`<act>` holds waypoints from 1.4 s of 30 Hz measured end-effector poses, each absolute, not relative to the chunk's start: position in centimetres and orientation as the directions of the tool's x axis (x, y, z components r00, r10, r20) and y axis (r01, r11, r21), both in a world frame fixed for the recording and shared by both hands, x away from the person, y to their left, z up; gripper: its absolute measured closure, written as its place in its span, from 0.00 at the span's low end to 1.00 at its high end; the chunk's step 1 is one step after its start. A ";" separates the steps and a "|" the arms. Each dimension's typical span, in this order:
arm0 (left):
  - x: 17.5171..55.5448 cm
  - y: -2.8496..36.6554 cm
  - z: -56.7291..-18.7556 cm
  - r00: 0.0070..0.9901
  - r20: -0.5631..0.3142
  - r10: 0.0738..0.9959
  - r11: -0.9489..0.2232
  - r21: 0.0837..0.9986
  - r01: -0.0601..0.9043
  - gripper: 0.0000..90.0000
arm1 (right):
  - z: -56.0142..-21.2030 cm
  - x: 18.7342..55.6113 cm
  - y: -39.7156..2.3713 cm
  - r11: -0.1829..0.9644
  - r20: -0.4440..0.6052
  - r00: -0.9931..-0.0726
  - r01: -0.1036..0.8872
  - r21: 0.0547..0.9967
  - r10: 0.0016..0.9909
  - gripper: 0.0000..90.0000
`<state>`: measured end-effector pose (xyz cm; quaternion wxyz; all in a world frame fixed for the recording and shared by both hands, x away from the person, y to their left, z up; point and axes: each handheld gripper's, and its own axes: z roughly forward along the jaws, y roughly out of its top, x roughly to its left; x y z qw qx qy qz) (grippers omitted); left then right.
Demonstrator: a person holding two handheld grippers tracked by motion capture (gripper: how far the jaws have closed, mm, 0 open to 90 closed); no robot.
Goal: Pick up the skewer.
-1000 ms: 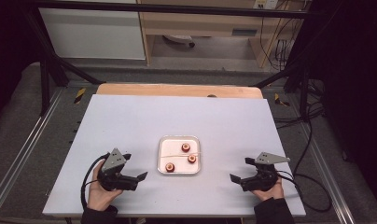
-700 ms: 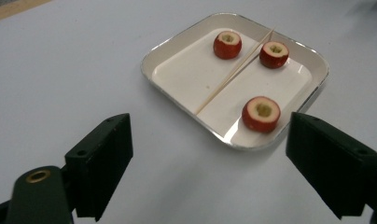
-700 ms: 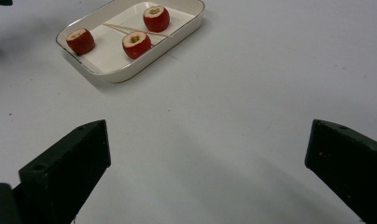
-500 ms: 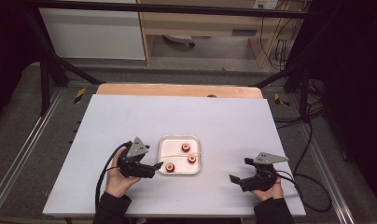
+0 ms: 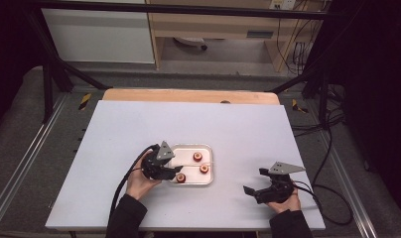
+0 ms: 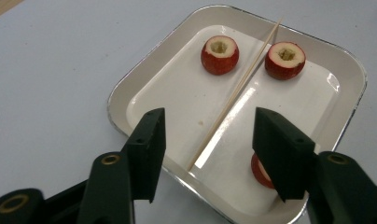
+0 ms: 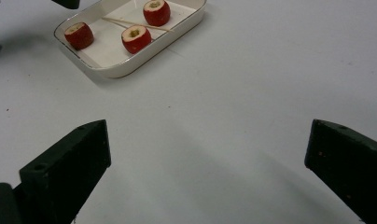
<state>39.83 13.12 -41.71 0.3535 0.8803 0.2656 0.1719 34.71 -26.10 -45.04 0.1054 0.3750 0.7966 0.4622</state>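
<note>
Holding three cored fruits, one skewer.

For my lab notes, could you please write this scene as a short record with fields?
tray: white tray on the white table
contents: three cored red fruit pieces, one wooden skewer
left gripper: over the tray's near edge, jaws just been closing, skewer end between them, untouched
right gripper: open over bare table, apart from the tray
</note>
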 end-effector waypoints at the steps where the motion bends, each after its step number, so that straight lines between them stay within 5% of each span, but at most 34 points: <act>1: 40.0 12.9 -41.8 0.806 0.118 0.580 -0.616 0.711 0.339 0.55 | -45.0 34.7 -26.1 0.292 0.179 -0.697 0.500 0.816 0.695 0.01; 21: 42.5 10.6 -43.5 0.881 0.070 0.468 -0.678 0.668 0.306 0.84 | -45.2 34.7 -26.0 0.298 0.181 -0.701 0.502 0.812 0.690 0.01; 42: 42.5 10.7 -43.7 0.905 0.054 0.422 -0.699 0.656 0.286 0.98 | -45.2 34.7 -26.0 0.300 0.180 -0.702 0.503 0.811 0.689 0.01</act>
